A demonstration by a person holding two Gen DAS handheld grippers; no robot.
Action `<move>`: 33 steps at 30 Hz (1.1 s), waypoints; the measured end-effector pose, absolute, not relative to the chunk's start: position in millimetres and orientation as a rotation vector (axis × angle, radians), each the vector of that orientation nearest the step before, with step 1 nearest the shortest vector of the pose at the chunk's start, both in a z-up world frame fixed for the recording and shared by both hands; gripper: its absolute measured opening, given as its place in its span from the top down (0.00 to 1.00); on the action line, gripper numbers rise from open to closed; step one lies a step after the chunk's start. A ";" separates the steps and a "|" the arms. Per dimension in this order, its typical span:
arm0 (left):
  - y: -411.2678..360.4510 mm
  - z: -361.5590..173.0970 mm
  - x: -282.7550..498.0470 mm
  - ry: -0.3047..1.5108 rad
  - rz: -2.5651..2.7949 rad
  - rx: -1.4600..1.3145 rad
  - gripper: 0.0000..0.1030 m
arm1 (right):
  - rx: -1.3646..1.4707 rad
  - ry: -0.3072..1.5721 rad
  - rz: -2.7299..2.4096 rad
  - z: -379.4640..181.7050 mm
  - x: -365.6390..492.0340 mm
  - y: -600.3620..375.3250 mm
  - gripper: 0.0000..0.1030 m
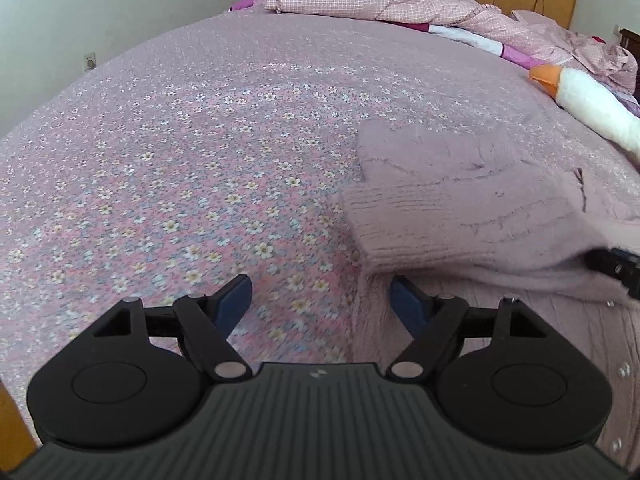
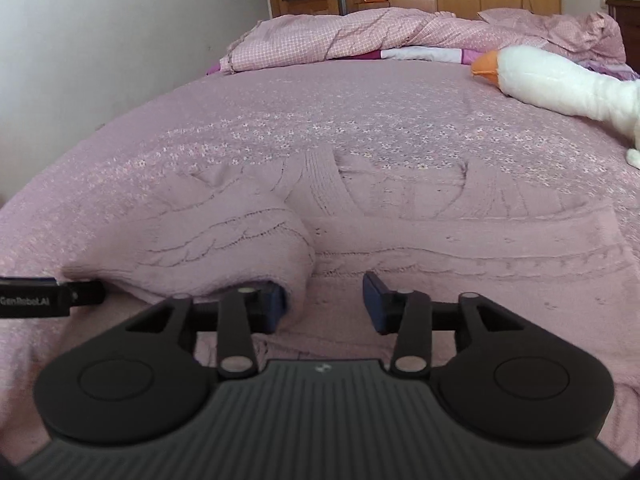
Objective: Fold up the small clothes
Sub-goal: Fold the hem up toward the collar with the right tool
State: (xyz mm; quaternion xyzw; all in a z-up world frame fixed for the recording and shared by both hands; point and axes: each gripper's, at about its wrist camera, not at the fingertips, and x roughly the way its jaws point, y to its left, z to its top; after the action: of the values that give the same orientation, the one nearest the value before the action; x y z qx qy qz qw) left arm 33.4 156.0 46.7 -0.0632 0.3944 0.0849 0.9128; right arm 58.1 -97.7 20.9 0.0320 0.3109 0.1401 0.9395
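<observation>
Right now a lilac cable-knit sweater (image 2: 460,236) lies spread on the floral bedspread (image 1: 180,152), collar toward the far end of the bed, w/ one sleeve (image 2: 224,240) already brought over onto the body, its ribbed cuff end showing in the left wrist view. The left gripper (image 1: 320,300) hangs just beside the sweater's edge, jaws wide apart and nothing between them; its right blue pad (image 1: 406,302) sits at the knit's border w/o pinching it. The right gripper (image 2: 325,300) is over the sweater's near part, jaws partly apart; its left pad (image 2: 274,304) is tucked against the folded sleeve's fabric, but the other pad stands clear, so nothing is clamped. Judging by that, the sleeve fold is roughly placed and the next grab isn't made yet. Risks from here: the pad buried in the fluffy knit could snag loops and drag the sleeve back off the body when the hand pulls away, undoing the fold. The knit is thick and soft, so a shallow pinch may catch only the top layer and leave the lower one behind, giving a lopsided fold. Sweater and bedspread are near the same colour, so the edge is easy to misjudge, esp. for the left gripper, which could nip bedspread instead. A plush goose (image 2: 560,80) and a rumpled checked duvet (image 2: 360,36) lie well apart at the far end, no obstacle.
</observation>
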 end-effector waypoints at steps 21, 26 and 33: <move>192.0 55.6 -4.1 0.819 0.243 -0.163 0.20 | -0.093 0.552 0.664 52.3 33.8 3.6 0.56; 198.3 49.3 -5.7 0.831 0.275 -0.166 0.20 | -0.218 0.598 0.714 45.1 39.8 33.7 0.56; 205.9 47.3 -7.5 0.824 0.266 -0.205 0.21 | -0.382 0.579 0.720 35.8 43.6 50.9 0.57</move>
State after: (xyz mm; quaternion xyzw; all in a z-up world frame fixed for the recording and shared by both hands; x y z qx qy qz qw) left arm -7.5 205.9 47.3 -0.0990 0.3983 0.1286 0.9028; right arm 43.6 50.9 35.8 -0.1832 0.2777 0.3453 0.8775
